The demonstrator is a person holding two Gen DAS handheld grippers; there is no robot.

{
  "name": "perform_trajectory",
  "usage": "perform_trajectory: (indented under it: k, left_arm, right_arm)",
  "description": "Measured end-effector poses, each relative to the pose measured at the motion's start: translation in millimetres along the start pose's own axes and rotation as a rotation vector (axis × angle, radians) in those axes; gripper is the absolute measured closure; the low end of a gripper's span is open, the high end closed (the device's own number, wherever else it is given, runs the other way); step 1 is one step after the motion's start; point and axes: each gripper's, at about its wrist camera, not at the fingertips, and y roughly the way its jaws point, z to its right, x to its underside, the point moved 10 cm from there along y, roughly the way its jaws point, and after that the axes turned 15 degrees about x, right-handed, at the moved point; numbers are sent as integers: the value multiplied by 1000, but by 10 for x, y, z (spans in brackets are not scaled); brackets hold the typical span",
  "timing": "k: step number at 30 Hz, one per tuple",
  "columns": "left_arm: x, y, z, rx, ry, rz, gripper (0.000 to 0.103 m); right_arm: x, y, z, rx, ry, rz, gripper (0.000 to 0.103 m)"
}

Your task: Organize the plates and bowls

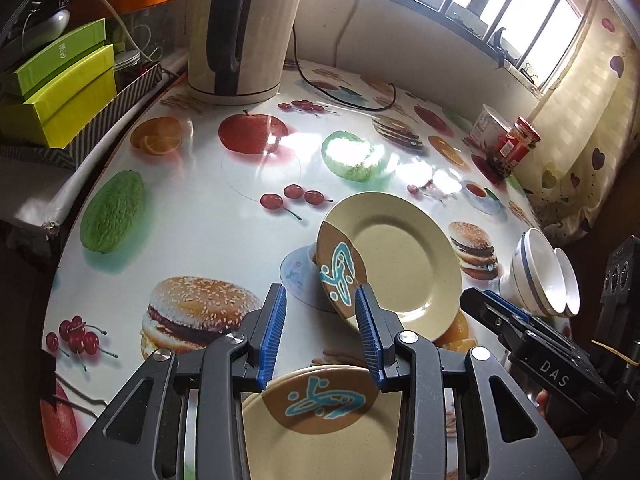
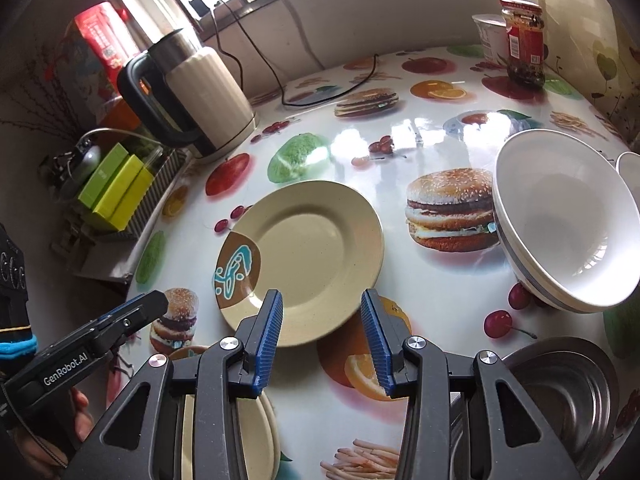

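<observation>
**Two plates, two bowls, both claws wide**

The left claw [image 1: 321,334] stands with its blue-padded jaws spread wide and nothing between them. Beyond its tips a cream plate [image 1: 394,258] with a brown patch and a teal squiggle lies on the fruit-and-burger tablecloth [image 1: 208,208]; in the left view it looks tipped, its near-left rim over a small white dish [image 1: 294,276] (whether it truly rests on that dish, I cannot tell). A second plate [image 1: 320,420] of the same pattern lies directly under the left claw, close to the table's near edge.

The right claw [image 2: 322,338] is likewise wide open and holds nothing. It hovers near the front rim of the first plate [image 2: 300,256], apart from it. To its right sit two white bowls [image 2: 560,232] with grey bands, nested and tilted toward the camera. A steel bowl [image 2: 560,400] lies at the lower right, partly behind the claw's frame.

Farther back stand a cream kettle [image 2: 200,92] with a black handle, its cord trailing across the table, and a red-capped jar [image 2: 524,44] beside a white tub [image 2: 490,36]. Green boxes [image 1: 60,92] sit off the table's left edge.
</observation>
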Motion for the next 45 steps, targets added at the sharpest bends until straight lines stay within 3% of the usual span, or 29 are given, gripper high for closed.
perform_trajectory:
  k: [10, 23, 30, 37, 45]
  left_arm:
    - [-191, 339, -56, 15, 4, -47, 66]
    - [-209, 528, -113, 25, -26, -80, 66]
    - [-191, 569, -124, 10, -23, -86, 66]
    - [-177, 611, -124, 0, -19, -98, 81]
    - [-166, 627, -115, -25, 4, -100, 87]
  right_arm:
    - [-164, 223, 129, 33, 54, -14, 62]
    - [-210, 428, 170, 54, 67, -36, 63]
    - [-198, 480, 171, 49, 65, -49, 72]
    - [-193, 505, 178, 45, 73, -60, 79]
    - [-196, 510, 198, 44, 79, -65, 84]
